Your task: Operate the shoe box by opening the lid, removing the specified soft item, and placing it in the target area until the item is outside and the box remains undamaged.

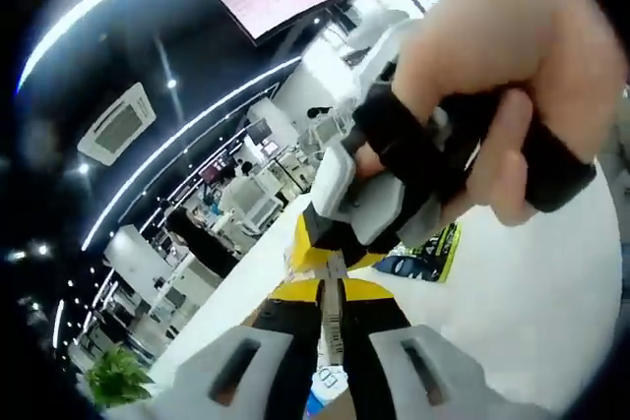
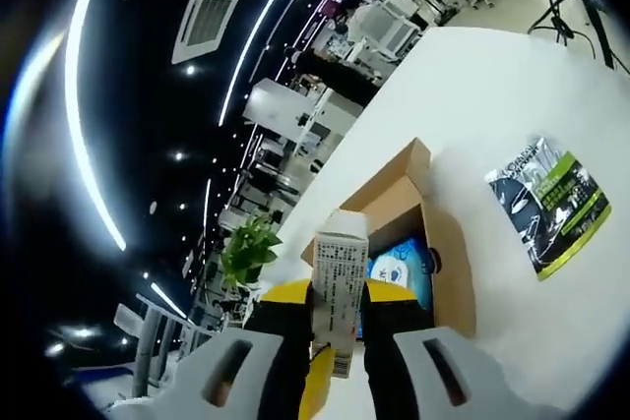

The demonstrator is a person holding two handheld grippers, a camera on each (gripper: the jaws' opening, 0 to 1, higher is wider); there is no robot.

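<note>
while right claw (image 2: 338,346) pinches small carton (image 2: 340,287) above open box (image 2: 413,233), loose grip risks drop; left claw (image 1: 333,341) clamps thin label strip (image 1: 335,327).

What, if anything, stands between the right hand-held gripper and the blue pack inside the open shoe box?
A white carton, clamped in the right hand-held gripper, sits directly before the blue pack and hides part of it. The shoe box is open, so no lid covers it.

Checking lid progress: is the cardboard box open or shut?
Open. In the right gripper view the cardboard box has its flap raised, and a blue-and-white pack shows inside.
</note>
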